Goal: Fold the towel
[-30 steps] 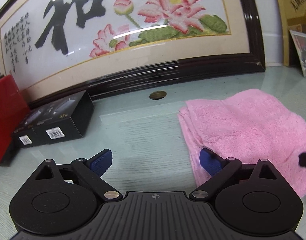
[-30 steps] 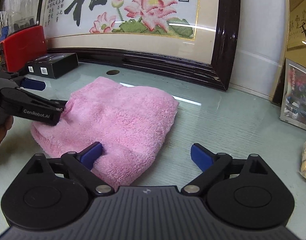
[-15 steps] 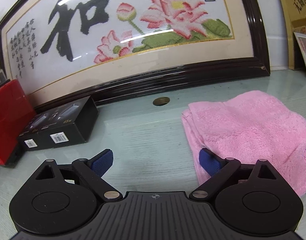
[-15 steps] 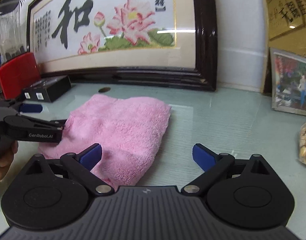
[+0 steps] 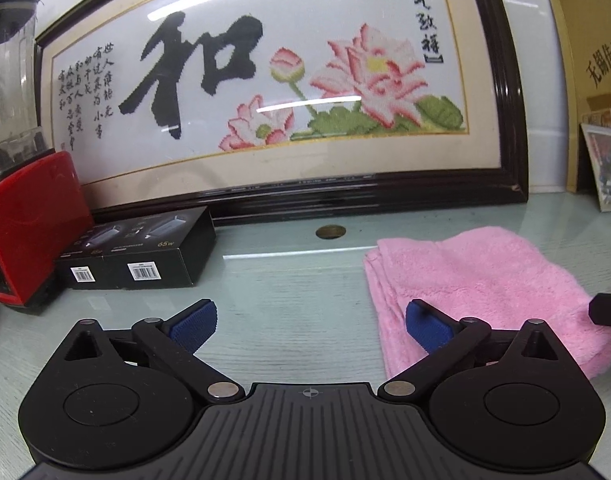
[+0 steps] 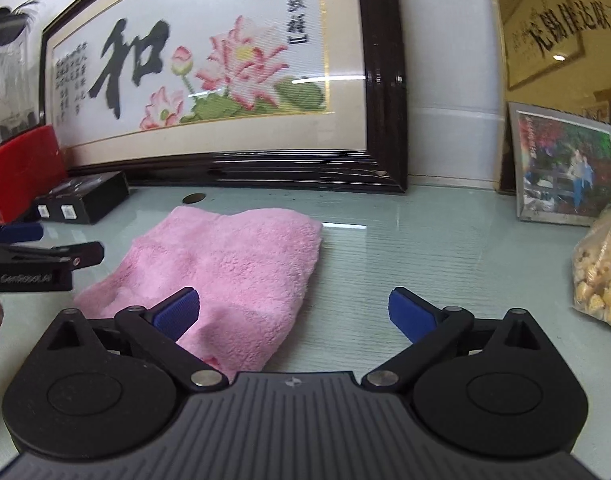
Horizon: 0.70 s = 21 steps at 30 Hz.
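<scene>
A pink towel (image 5: 481, 280) lies folded in layers on the pale green glass table (image 5: 289, 280); it also shows in the right wrist view (image 6: 233, 264). My left gripper (image 5: 310, 322) is open and empty, off the towel's left edge, its right pad near that edge. My right gripper (image 6: 291, 312) is open and empty, above the towel's near right corner. The left gripper also shows at the left of the right wrist view (image 6: 61, 250), apart from the towel. A tip of the right gripper shows at the right edge of the left wrist view (image 5: 607, 314).
A large framed lotus embroidery (image 5: 273, 92) leans on the wall behind. A black box (image 5: 141, 252) and a red blender base (image 5: 29, 224) stand at the left. A framed photo (image 6: 561, 164) and a bag of snacks (image 6: 601, 276) are at the right. A coin-like disc (image 5: 330, 232) lies near the frame.
Both grippers have drawn back and risen away from the towel. The left gripper has moved off the towel's left edge. The towel lies still.
</scene>
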Available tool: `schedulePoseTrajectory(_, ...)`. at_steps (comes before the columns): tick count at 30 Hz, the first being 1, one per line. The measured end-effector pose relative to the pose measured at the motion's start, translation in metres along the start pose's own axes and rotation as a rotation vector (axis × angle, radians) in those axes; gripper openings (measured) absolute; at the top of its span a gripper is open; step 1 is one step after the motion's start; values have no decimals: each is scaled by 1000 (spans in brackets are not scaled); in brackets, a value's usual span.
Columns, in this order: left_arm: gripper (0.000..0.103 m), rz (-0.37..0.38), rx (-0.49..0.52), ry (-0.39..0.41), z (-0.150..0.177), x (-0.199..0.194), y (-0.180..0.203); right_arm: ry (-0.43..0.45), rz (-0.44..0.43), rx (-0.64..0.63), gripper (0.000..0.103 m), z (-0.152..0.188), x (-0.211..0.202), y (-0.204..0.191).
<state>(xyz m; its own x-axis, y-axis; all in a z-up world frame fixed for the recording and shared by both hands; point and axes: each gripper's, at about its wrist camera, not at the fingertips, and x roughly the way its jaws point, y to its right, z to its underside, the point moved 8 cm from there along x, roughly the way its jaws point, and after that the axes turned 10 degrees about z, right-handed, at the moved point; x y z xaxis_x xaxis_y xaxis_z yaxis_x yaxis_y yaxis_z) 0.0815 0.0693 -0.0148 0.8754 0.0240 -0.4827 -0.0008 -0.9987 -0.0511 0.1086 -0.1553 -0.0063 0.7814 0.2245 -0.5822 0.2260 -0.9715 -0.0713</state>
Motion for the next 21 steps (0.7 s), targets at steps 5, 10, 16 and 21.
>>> schedulePoseTrajectory(5, 103, -7, 6, 23, -1, -6, 3, -8, 54, 25, 102, 2, 3, 12)
schedulePoseTrajectory(10, 103, -3, -2, 32, 0, -10, 4, 4, 104, -20, 102, 7, 3, 12)
schedulePoseTrajectory(16, 103, -4, -23, 39, 1, -13, 2, 8, 124, -44, 102, 9, 1, 12)
schedulePoseTrajectory(21, 103, -19, -39, 46, 1, -14, -1, 1, 137, -35, 102, 10, 1, 15)
